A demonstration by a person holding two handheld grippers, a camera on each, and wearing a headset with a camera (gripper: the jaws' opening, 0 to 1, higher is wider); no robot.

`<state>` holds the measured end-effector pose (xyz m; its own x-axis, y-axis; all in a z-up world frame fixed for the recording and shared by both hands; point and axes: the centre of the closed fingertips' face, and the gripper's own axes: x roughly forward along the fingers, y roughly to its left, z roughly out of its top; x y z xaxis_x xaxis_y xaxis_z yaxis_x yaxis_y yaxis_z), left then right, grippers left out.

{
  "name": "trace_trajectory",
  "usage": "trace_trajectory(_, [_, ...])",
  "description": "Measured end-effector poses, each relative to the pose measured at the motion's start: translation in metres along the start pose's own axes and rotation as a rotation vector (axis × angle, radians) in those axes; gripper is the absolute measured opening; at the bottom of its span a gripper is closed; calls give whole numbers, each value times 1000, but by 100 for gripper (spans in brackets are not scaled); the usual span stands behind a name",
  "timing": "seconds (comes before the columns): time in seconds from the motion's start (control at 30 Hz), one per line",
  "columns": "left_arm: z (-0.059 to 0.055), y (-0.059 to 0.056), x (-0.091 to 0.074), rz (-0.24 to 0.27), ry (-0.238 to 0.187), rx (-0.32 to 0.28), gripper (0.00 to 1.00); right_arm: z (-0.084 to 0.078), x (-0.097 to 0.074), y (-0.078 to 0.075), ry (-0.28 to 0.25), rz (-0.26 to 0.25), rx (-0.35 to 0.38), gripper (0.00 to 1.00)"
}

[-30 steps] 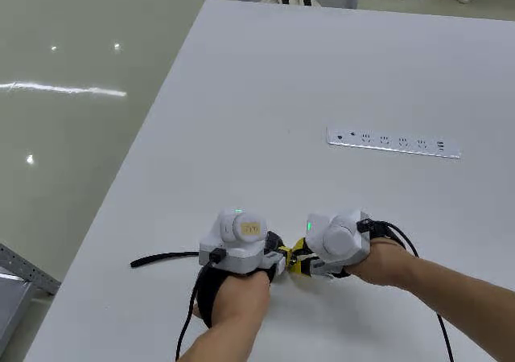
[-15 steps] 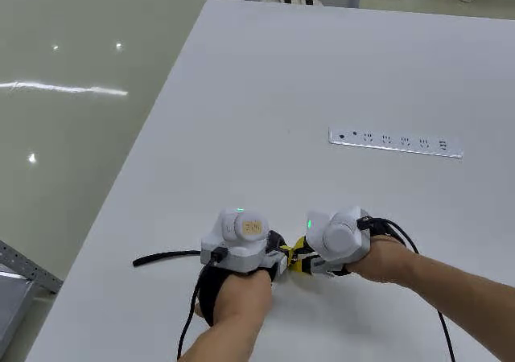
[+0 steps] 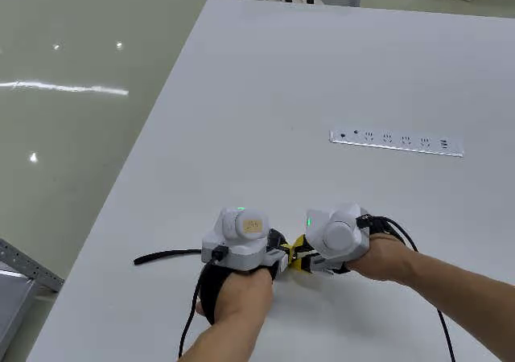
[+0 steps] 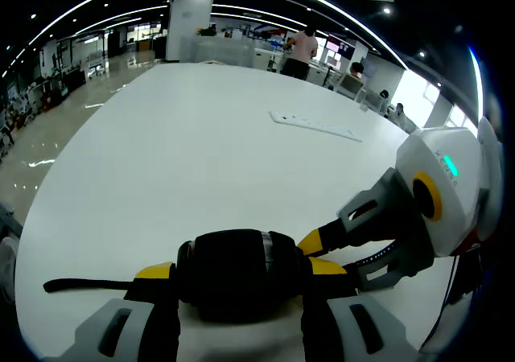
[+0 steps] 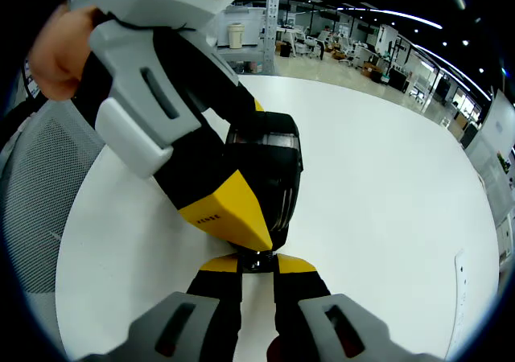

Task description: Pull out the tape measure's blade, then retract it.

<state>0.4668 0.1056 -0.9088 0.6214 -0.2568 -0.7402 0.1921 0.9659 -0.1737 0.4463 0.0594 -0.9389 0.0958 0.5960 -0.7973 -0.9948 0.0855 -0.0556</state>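
Power strip (image 3: 396, 142) well beyond tape measure (image 4: 241, 273)

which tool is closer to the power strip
Right. The right tool is on the side of the tape measure facing the power strip; the left tool holds it from the far side.

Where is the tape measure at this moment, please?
In the head view, the tape measure is near the front edge of the table, held between the left gripper and the right gripper.

The white table (image 3: 265, 96) bears a white power strip (image 3: 396, 142) and, nearer, a black cord (image 3: 165, 257).
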Motion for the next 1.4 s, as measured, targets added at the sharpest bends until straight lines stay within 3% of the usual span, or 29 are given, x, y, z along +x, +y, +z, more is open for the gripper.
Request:
trace_trajectory(0.53, [0,0,0,1,-10,-3,60,0,0,1,10,-6,-23,15])
trace_trajectory(0.73, [-2,-1,-1,2,-11,35,61,1,0,1,12,-10,-28,14])
trace_trajectory(1.4, [0,-1,-6,-25,-37,25,61,0,0,-3,8,-50,30,16])
